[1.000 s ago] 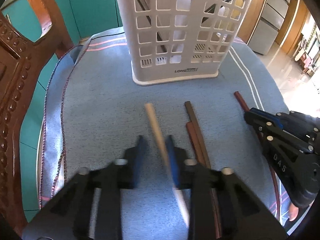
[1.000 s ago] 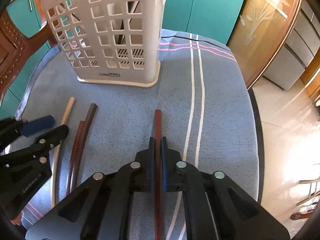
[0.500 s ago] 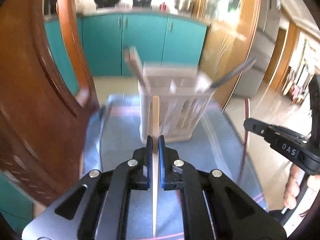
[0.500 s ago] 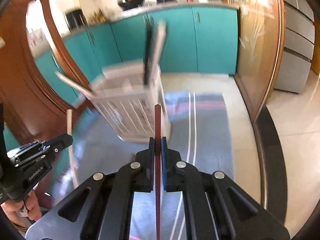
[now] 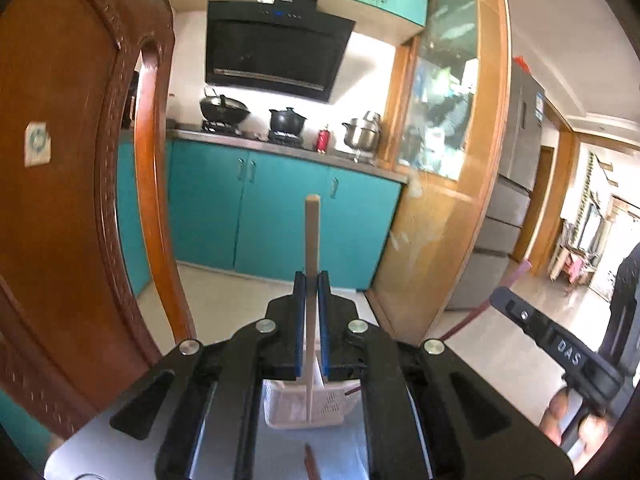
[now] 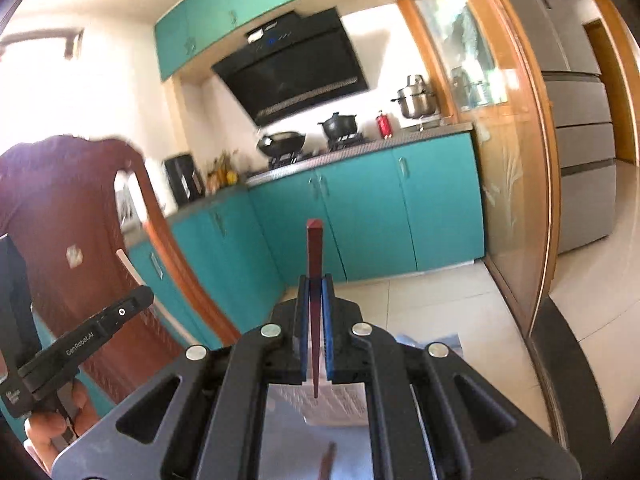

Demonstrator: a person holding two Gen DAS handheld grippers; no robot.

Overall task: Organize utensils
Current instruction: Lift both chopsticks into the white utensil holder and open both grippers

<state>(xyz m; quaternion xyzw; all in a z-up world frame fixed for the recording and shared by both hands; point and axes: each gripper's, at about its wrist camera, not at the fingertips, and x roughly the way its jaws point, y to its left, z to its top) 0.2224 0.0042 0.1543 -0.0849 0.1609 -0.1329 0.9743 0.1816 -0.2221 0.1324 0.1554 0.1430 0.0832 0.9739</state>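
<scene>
Left gripper (image 5: 311, 280) clamped on the pale chopstick (image 5: 311, 232), blue pads tight on both sides. The stick stands upright in the left wrist view, top end above the fingertips against the teal cabinets (image 5: 280, 216), lower end running down past the pads in front of the white basket (image 5: 308, 404).

Right gripper (image 6: 315, 282) clamped on the dark red chopstick (image 6: 314, 248), also upright, square top above the pads, tapered tip pointing down over the basket (image 6: 340, 404) seen through the gripper frame.

Both grippers are raised, cameras looking level into the kitchen. The basket sits below each on the blue cloth (image 5: 288, 448) covering the counter.

One more brown chopstick (image 5: 310, 460) lies on the cloth, near side of the basket; only its end shows, blurred.

In the left wrist view the right gripper appears at right edge with its red stick angled up. Carved wooden chair back (image 5: 60, 160) close on the left.
</scene>
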